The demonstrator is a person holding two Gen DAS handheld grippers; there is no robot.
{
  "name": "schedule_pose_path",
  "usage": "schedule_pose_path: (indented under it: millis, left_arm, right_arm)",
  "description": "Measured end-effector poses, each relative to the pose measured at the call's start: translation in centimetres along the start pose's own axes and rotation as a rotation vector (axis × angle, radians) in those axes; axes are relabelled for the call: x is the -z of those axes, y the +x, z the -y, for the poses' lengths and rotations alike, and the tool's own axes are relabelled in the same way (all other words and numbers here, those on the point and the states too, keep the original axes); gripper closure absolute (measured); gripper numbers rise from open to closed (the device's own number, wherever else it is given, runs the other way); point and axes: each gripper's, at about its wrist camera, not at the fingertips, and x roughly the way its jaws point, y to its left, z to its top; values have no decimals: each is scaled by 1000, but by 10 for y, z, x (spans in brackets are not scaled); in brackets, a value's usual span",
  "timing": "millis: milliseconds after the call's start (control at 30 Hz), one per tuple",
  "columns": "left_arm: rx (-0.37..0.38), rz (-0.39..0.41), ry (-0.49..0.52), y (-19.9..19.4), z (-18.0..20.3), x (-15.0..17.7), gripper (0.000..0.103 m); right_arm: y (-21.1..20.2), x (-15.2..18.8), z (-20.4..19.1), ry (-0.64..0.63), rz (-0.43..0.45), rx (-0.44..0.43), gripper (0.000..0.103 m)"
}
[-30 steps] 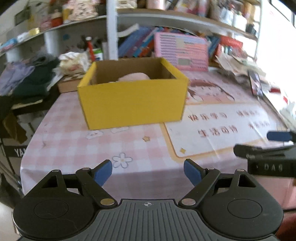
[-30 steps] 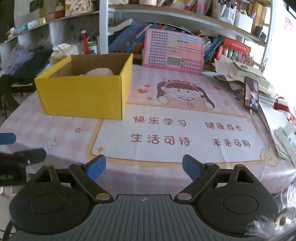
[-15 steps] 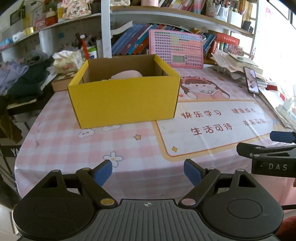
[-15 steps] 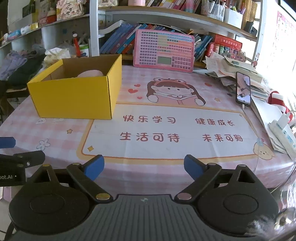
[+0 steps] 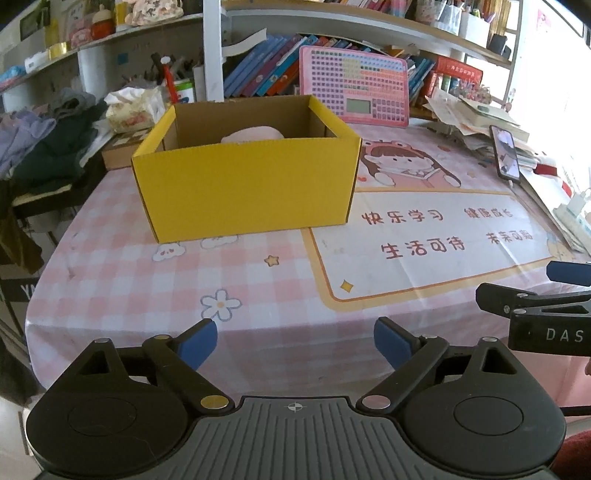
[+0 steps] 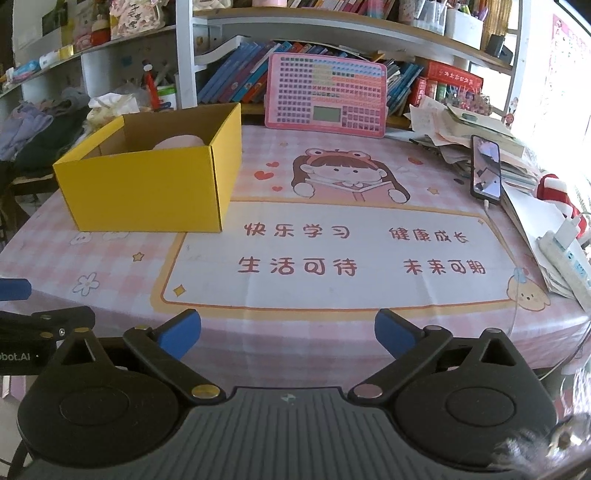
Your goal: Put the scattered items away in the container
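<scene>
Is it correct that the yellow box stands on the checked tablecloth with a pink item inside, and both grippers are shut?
Not quite. The left gripper and right gripper are both open and empty, as each wrist view shows. The yellow box, pink item and tablecloth are as stated.

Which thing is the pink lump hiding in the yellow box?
Find the pink checked tablecloth, then the open yellow cardboard box on its left side. Inside, peeking over the front wall, is a pale pink rounded thing, the only item visible in there; more I cannot tell.

Cluttered bookshelves (image 6: 332, 33) behind pink-clothed table (image 6: 332, 177); bright daylight right.
</scene>
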Motion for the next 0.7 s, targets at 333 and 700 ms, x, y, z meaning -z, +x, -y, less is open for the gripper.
schedule_pose_path:
  millis: [333,700]
  left_arm:
    - [-20,-8,-6,-1,-1,-2,9]
    - [-24,-1,-13,-2,-2,-1,7]
  right_arm:
    - [2,-1,-7,-43,-13,-38,1]
    - [3,0,-7,-40,-16,-40,1]
